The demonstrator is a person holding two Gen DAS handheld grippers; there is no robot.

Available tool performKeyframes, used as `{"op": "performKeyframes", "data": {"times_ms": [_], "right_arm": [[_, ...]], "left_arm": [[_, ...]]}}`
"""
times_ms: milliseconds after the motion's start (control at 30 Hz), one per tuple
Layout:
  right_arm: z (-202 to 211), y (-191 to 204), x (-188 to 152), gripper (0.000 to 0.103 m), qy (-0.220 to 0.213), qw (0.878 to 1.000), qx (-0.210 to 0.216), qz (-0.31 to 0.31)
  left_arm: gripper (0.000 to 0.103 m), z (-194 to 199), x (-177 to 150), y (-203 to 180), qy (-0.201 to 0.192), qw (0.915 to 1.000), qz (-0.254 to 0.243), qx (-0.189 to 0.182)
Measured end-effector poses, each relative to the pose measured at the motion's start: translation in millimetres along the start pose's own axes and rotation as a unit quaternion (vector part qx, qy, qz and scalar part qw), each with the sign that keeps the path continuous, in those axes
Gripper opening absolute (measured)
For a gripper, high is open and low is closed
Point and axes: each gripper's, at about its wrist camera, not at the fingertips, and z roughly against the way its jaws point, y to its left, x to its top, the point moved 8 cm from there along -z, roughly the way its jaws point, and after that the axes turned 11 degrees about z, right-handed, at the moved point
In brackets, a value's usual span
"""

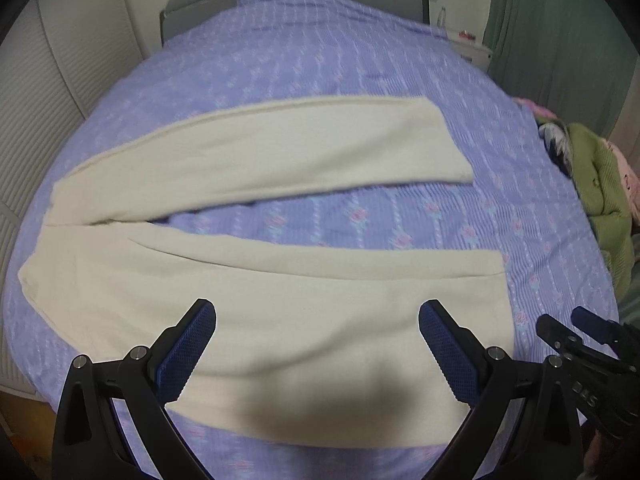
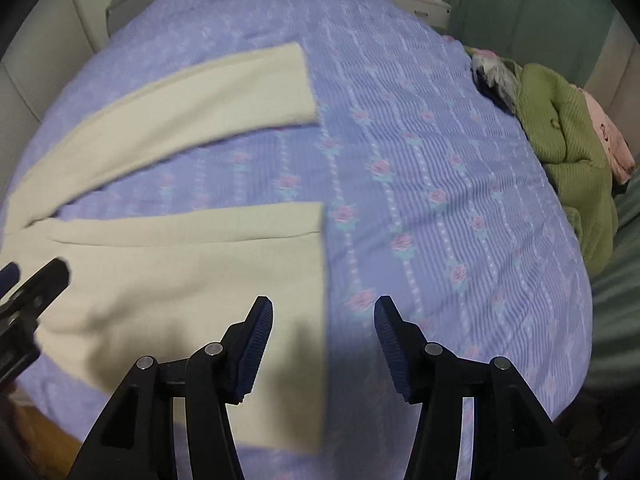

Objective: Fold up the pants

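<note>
Cream pants [image 1: 280, 280] lie flat on a purple flowered bedspread [image 1: 320, 60], waist at the left, two legs spread in a V toward the right. My left gripper [image 1: 317, 320] is open and empty, hovering above the middle of the near leg. My right gripper [image 2: 323, 316] is open and empty, above the hem end of the near leg [image 2: 200, 272]; it also shows at the lower right of the left wrist view [image 1: 576, 340]. The far leg [image 2: 180, 104] lies further back.
A pile of clothes, with a green knit garment [image 2: 568, 148] and a pink one [image 2: 608, 140], sits on the bed's right side. A grey headboard [image 1: 200, 8] is at the far end. A white nightstand [image 2: 420, 4] and green curtain [image 2: 520, 4] stand at the back right.
</note>
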Motion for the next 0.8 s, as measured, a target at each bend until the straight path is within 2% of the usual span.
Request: {"op": "performKeyframes", "data": {"times_ms": [167,267,333,467,533,600,800], "right_arm": [[52.7,74.7,19.4,0.054,-0.045,0.999,0.025,0.011],[78.1,125.7,23.2,0.054,-0.059,0.998,0.033,-0.005],[90.4,157.5,23.8,0.054,-0.067,0.997,0.037,-0.018],[103.6,216.8,23.3,0.054,-0.074,0.996,0.039,-0.015],[105.1,250.5,22.8,0.054,-0.068,0.996,0.062,-0.009],[104.7,276.9,22.9,0.054,-0.068,0.994,0.083,-0.008],[90.4,343.5,17.7,0.054,-0.051,0.99,0.133,0.017]], "left_arm": [[0.103,33.6,9.8,72.5,-0.017,0.9996,0.018,-0.01],[0.103,49.0,12.1,120.7,-0.016,0.9994,0.019,-0.025],[0.103,56.3,14.6,156.3,-0.01,0.9994,0.013,-0.029],[0.103,72.7,22.4,214.3,-0.023,0.9996,0.003,-0.017],[0.103,75.6,23.3,237.8,-0.021,0.9996,0.01,-0.016],[0.103,76.0,21.7,270.8,-0.017,0.9995,0.026,-0.004],[0.103,72.7,15.6,371.5,-0.008,0.9946,0.082,0.064]]}}
